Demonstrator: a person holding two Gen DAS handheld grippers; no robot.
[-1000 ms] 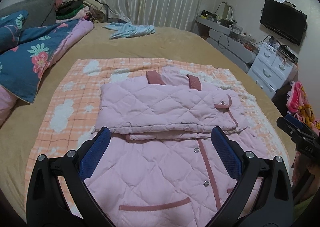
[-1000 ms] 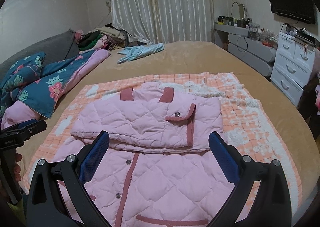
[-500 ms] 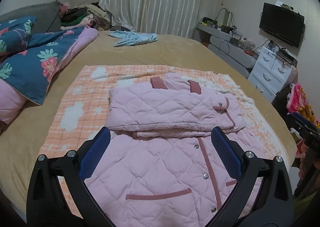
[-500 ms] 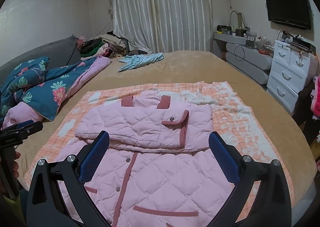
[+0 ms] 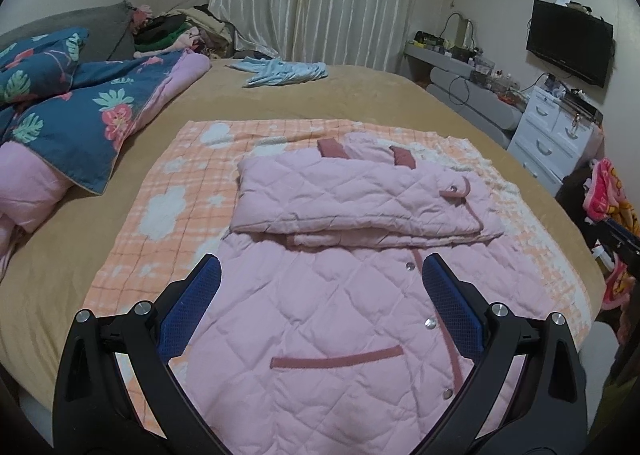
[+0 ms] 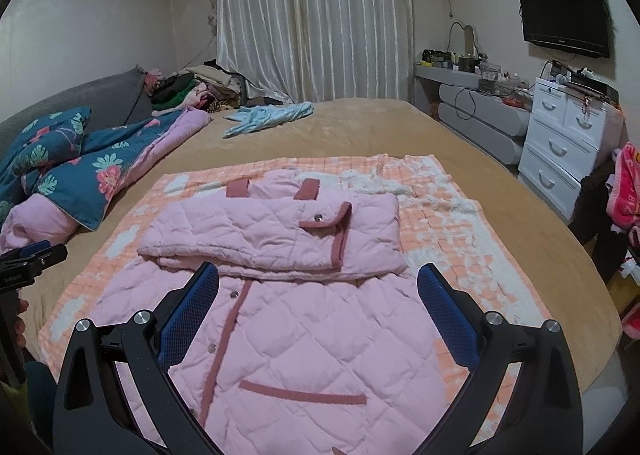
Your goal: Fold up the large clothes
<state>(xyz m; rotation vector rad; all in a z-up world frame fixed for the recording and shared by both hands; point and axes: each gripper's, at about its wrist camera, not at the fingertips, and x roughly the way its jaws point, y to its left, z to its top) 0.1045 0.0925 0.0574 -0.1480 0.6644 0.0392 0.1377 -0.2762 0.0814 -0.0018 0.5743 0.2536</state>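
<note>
Pink quilted jacket (image 5: 328,319) lies on the orange checked blanket (image 5: 168,207) on the bed (image 5: 360,95) in the left view, sleeves folded across its chest, left tongs (image 5: 320,307) wide and empty. Right view: right tongs (image 6: 318,307) equally wide above the jacket's hem. Both have pulled back since a second ago, showing more bed.

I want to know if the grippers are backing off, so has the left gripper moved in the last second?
Yes. The left gripper has pulled back and up from the pink jacket: the television sits lower in its view and more near bed shows.
</note>
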